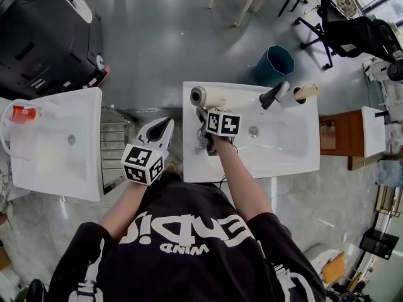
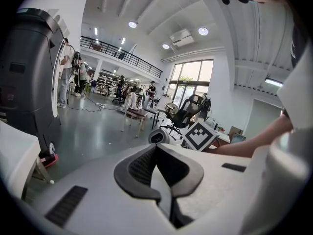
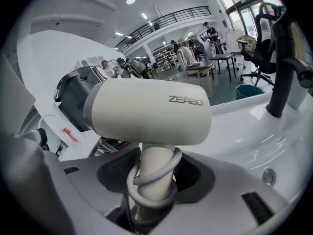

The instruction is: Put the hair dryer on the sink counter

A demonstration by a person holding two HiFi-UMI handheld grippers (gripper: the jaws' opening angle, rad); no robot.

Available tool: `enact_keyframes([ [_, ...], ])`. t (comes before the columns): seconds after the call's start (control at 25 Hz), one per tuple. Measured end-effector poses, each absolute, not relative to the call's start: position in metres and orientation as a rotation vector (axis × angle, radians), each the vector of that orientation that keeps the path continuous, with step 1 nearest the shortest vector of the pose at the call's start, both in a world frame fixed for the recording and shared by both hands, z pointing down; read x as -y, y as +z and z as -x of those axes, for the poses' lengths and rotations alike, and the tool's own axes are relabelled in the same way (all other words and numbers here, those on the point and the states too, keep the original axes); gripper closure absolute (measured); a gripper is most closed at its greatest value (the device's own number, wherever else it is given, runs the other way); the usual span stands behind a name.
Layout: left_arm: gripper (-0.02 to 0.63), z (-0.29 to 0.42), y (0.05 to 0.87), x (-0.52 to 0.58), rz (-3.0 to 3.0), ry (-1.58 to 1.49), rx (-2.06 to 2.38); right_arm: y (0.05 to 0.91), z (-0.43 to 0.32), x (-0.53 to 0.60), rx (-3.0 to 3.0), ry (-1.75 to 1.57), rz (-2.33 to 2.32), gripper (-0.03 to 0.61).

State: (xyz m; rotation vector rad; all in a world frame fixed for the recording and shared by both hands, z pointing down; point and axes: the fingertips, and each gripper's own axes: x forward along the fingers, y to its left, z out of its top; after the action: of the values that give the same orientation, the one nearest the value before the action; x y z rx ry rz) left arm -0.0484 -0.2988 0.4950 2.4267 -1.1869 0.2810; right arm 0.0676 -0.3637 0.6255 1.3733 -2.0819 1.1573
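hair dryer clamped by handle in right gripper jaws | to be laid flat on desk left of faucet, then released | left gripper jaws together

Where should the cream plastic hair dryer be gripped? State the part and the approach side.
Grip the round handle of the cream plastic hair dryer, coming from its butt end, below the barrel. The handle is slim enough for the jaws; the barrel is wider. The right gripper holds it so, over the wound grey cord.
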Motion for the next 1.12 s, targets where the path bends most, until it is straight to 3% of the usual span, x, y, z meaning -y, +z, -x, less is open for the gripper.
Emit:
enact_keyframes([
  [1.12,0.605,0.055,0.505,0.311,-2.387,0.272,1.143,0.653,-0.061,0.37,1.885,1.226,-1.319,0.333],
])
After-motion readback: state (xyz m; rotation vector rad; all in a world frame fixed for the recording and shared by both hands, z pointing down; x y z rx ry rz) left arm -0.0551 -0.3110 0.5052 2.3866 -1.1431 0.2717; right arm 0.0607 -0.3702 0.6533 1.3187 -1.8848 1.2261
